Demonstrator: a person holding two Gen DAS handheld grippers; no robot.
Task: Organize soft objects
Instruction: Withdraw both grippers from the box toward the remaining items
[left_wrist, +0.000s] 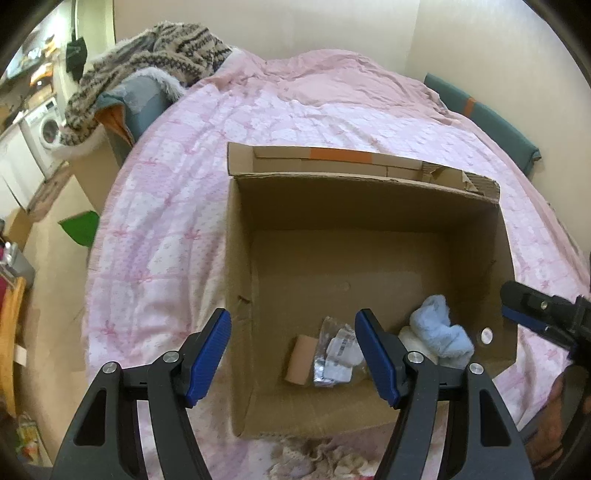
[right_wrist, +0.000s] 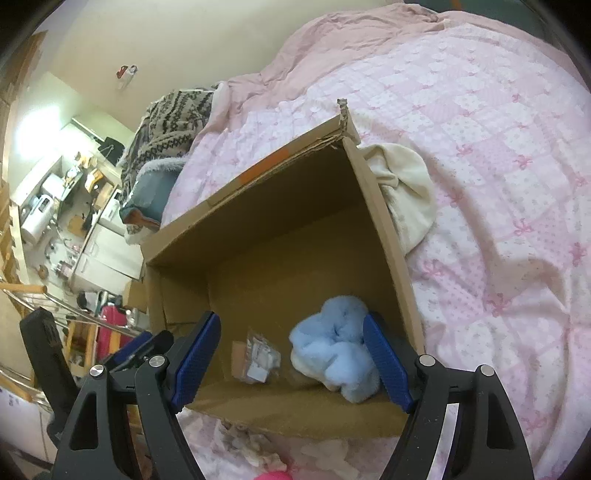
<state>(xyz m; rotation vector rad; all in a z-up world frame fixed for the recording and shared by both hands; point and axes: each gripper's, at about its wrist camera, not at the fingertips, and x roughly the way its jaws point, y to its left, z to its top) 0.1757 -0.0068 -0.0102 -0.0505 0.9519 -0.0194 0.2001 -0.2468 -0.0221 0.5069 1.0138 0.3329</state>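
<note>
An open cardboard box (left_wrist: 369, 229) sits on a bed with a pink quilt (left_wrist: 177, 206). Inside, in its near right corner, lies a fluffy blue soft toy (right_wrist: 332, 354) beside a small plastic packet (right_wrist: 260, 360). The right tongs (right_wrist: 291, 360) hang released above the box, the toy just below and ahead of their right pad. The left tongs (left_wrist: 293, 354) also gape, empty, with the toy to their right.

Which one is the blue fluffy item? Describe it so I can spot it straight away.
On the pink quilted bed stands an open cardboard box. The blue fluffy item lies on its floor in the near right corner, atop something white. Its neighbours, a crinkled plastic packet and brown card, are flat; it alone is plush.
</note>
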